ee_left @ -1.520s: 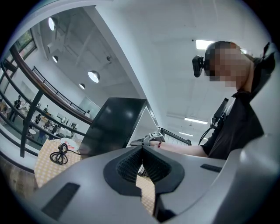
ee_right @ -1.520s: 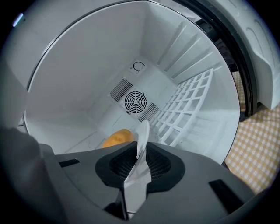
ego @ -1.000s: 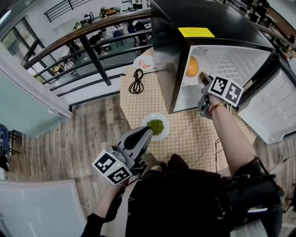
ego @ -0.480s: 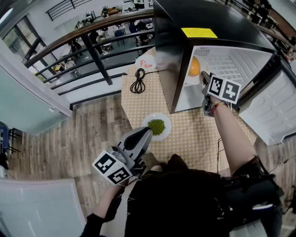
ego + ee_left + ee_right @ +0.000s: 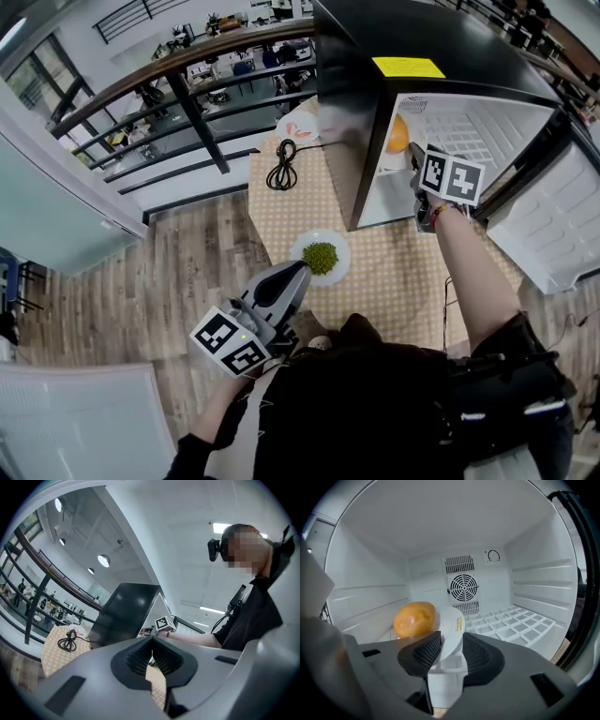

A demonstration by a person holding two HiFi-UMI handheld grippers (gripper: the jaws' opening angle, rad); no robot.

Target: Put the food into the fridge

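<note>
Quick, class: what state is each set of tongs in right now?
Left tongs: closed, empty.
Right tongs: open, just been opening; the white plate stands between them, released.

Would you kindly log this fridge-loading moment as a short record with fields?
Fridge: door open, standing on the table
Inside: orange food on a white plate
Right gripper: open round that plate's rim; jaws have just been opening
Left gripper: shut, empty
Not yet loaded: green food on a second plate, on the table
</note>
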